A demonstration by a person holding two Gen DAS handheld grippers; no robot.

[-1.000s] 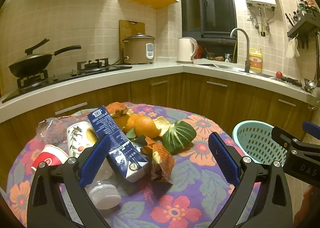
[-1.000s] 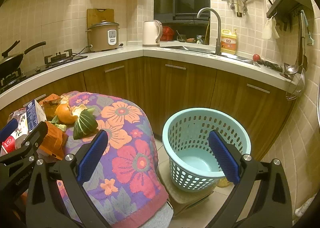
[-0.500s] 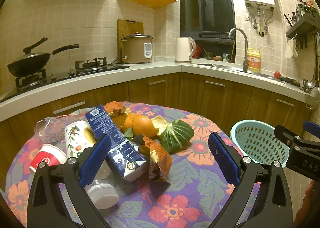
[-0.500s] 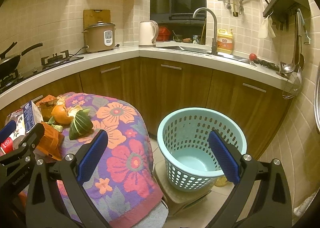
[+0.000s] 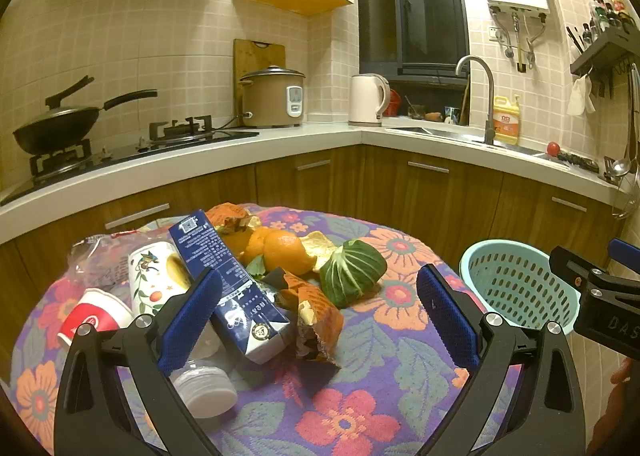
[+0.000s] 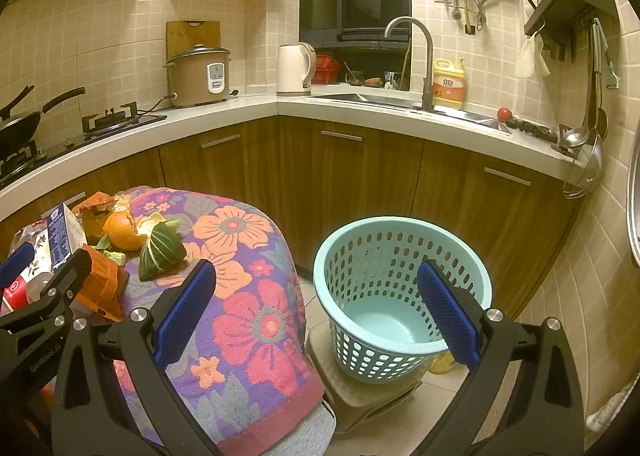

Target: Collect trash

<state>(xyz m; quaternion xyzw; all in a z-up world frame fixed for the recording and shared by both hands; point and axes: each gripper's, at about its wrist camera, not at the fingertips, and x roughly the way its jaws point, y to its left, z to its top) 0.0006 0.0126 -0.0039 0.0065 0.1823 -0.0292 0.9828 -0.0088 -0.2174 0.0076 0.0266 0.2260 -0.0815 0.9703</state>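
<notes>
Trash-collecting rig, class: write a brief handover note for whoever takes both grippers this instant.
Left gripper: open, empty, above the trash pile.
Right gripper: open, empty, between table edge and basket.
Trash on the floral tablecloth: blue milk carton, orange foil wrapper, green leafy vegetable scrap, orange peels, red paper cup, white printed cup, white plastic lid, clear plastic bag.
Turquoise perforated plastic basket: on the floor, looks empty.
Done: nothing. Left: everything.
</notes>
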